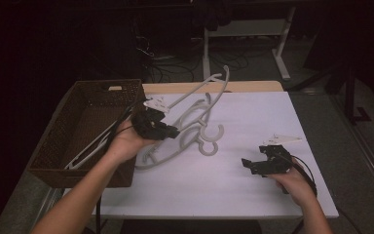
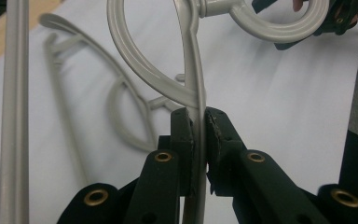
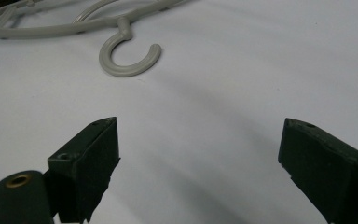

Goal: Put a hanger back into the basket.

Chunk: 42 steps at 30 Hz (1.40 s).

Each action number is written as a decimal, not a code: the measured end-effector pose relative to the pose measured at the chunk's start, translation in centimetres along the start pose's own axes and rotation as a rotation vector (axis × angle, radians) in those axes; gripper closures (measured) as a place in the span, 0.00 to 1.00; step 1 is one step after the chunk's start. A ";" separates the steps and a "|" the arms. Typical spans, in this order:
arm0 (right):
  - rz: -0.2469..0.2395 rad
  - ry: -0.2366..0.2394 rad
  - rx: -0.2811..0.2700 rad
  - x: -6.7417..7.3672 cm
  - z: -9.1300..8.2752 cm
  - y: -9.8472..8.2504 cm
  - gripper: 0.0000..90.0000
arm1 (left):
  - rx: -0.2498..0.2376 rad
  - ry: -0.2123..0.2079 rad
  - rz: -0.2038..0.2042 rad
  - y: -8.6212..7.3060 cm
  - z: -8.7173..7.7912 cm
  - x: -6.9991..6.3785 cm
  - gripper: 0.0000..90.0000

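grey hanger (image 1: 200,100) raised off the desk (image 1: 253,195), tilted, just right of the wicker basket (image 1: 85,131). left hand-held gripper (image 2: 199,126) clenched on its thin bar, pads pressing both sides. a second hanger (image 1: 175,148) lies flat on the desk beneath it, hook (image 3: 128,58) resting on the white top. more hangers (image 1: 90,151) inside the basket. right hand-held gripper (image 1: 254,163) well right of the basket, low over the desk, jaws spread wide, nothing between them.

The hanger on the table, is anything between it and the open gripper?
Nothing visible is. The right gripper has open jaws, and bare white table lies between it and the lying hanger's hook. The left gripper holds another hanger, lifted off to the side.
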State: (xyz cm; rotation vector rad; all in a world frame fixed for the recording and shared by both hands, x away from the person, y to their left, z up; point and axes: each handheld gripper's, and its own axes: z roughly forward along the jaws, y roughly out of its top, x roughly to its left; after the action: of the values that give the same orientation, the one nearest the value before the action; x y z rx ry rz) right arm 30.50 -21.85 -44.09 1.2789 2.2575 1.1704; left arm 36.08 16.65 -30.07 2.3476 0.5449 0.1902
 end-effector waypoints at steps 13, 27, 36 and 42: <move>0.012 -0.009 0.014 -0.3 0.4 -0.3 0.13 | -0.055 0.093 -0.066 -4.9 -8.9 4.5 0.92; 0.013 -0.015 0.026 -0.5 0.7 -0.4 0.13 | -0.028 0.125 -0.164 -12.4 -11.9 7.4 0.92; 0.016 -0.023 0.029 -0.7 0.8 -0.4 0.13 | 0.006 0.110 -0.230 -16.0 -12.3 8.7 0.92; 0.020 -0.026 0.027 -0.8 0.8 -0.4 0.13 | 0.009 0.098 -0.277 -17.8 -13.0 9.5 0.91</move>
State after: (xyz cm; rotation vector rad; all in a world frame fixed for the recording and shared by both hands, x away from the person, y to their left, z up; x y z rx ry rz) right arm 31.18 -22.24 -45.03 1.3218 2.2545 1.1277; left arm 35.07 40.47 -32.58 2.2506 0.9124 0.1745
